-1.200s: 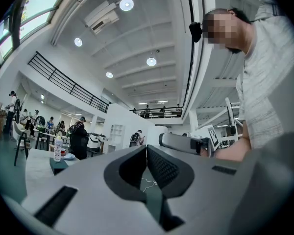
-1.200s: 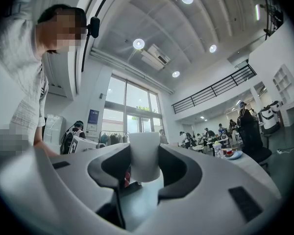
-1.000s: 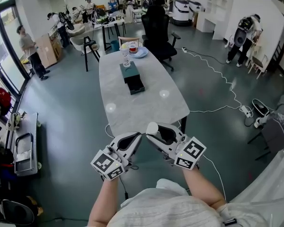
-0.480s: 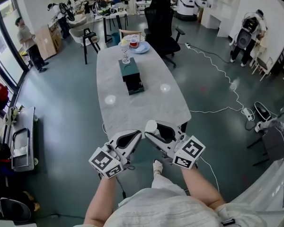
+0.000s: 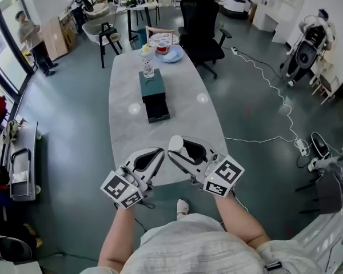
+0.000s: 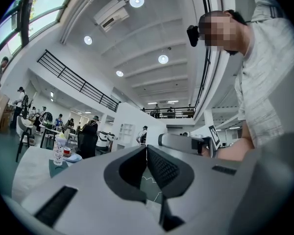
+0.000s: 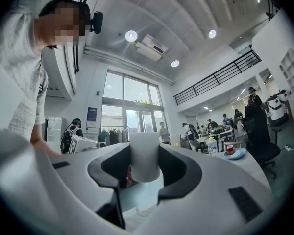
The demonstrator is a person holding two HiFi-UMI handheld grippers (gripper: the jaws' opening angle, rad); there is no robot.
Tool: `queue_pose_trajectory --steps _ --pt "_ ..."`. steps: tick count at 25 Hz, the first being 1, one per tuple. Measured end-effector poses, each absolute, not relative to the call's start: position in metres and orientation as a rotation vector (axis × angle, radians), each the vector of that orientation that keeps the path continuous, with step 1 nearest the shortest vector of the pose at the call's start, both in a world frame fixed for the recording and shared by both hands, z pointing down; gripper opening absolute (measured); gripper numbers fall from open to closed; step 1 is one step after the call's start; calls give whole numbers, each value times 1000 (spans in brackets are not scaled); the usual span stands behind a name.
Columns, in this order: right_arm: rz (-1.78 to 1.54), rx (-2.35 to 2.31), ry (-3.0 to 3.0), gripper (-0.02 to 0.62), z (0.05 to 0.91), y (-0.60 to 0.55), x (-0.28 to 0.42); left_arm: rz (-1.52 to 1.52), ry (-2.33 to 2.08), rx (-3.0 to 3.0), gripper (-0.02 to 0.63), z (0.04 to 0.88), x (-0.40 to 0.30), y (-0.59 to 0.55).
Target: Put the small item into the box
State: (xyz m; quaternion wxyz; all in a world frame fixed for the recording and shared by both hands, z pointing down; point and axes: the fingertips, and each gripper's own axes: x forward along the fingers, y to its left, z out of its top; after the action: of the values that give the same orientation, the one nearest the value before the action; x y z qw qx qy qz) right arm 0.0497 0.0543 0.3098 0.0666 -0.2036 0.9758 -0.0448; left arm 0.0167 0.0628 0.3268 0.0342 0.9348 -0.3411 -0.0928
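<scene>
My right gripper [image 5: 177, 147] is shut on a small white cylinder [image 5: 175, 142], held upright over the near end of the long grey table [image 5: 126, 130]. In the right gripper view the white cylinder [image 7: 144, 155] fills the gap between the two dark pads. My left gripper [image 5: 158, 154] is beside it, shut and holding nothing; its pads [image 6: 159, 168] meet in the left gripper view. The dark green box [image 5: 152, 86] stands mid-table farther off, with its black drawer [image 5: 158, 111] pulled out toward me.
Beyond the box are a clear bottle [image 5: 148, 64], a blue plate [image 5: 172, 54] and a red cup [image 5: 162, 49]. A black office chair [image 5: 200, 21] stands at the table's far right. A white cable [image 5: 274, 104] runs over the floor on the right. People stand at the back left.
The table and box have drawn nearer and lower in the head view as the person stepped forward. Both grippers keep their pose, with the white cylinder still held.
</scene>
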Motion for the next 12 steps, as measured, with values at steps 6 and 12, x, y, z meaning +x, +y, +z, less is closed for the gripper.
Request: queue_pose_trajectory --steps 6,12 --pt "-162 -570 2953 193 314 2 57 -271 -1115 2861 20 328 24 13" --pt "-208 -570 2962 193 327 -42 48 -259 -1137 2836 20 338 13 -29"
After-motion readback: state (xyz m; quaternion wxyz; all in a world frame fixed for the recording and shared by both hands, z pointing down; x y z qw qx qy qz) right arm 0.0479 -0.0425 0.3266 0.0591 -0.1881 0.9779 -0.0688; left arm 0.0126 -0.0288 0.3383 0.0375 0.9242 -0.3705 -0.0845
